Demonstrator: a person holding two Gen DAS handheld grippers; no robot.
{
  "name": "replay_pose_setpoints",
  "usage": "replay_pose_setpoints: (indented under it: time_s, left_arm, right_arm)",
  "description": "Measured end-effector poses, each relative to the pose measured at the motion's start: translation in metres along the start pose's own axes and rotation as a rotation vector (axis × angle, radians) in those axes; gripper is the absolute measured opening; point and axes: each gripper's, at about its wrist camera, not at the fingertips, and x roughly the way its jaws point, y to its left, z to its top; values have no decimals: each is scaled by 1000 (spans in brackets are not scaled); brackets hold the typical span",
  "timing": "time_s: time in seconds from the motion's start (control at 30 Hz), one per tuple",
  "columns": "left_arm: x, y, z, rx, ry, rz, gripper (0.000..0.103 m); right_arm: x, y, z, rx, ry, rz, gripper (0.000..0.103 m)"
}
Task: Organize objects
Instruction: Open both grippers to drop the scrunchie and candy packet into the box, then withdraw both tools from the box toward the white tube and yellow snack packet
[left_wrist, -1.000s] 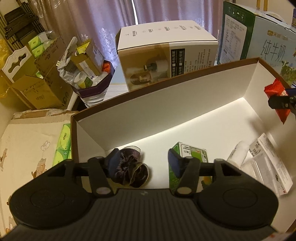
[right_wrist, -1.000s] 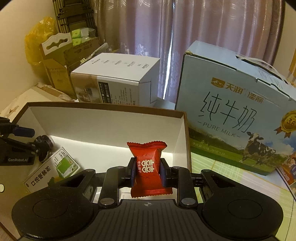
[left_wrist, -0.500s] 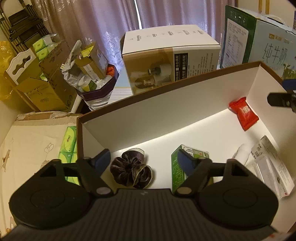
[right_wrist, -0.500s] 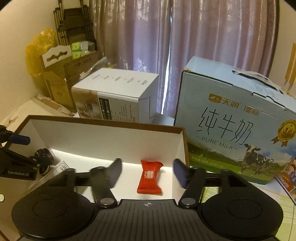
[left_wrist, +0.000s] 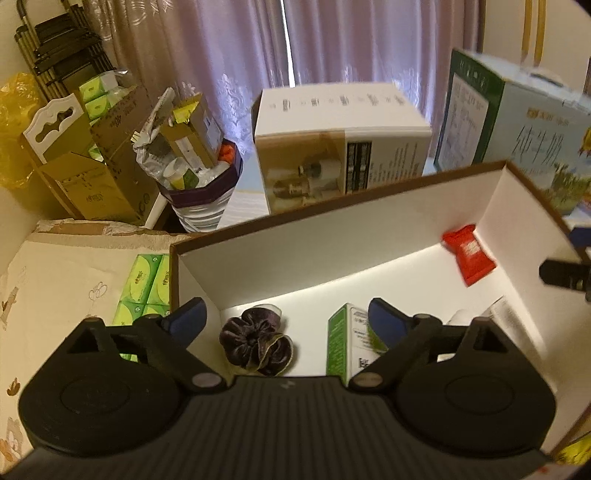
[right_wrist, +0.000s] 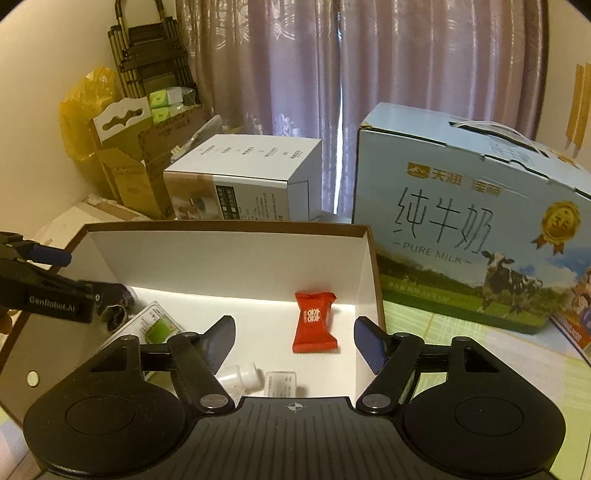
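While my left gripper (left_wrist: 286, 319) is hanging over the near end of the white cardboard box (left_wrist: 332, 236), its jaws have just been opening wide and are gripping nothing; the dark purple scrunchie (left_wrist: 256, 341) is lying on the box floor below the gap, beside a green and white carton (left_wrist: 341, 343). My right gripper (right_wrist: 294, 338) is hovering at the other end, its jaws also just opened and empty, with the red wrapped candy (right_wrist: 314, 320) lying free on the floor near the end wall. A small white bottle (right_wrist: 240, 376) is lying nearer my right gripper.
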Motion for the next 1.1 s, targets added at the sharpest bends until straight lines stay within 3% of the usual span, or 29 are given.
replay_pose_setpoints:
  time_s: [0.63,1.1]
  left_arm:
    - [-106,-11,-16,-68,-73,-50,95]
    - [-169,-32,-65,-95,-85,-90,95]
  right_arm:
    - [-91,1,-28,123,-37,44,68]
    - [-156,13,-64,158,-54,64,68]
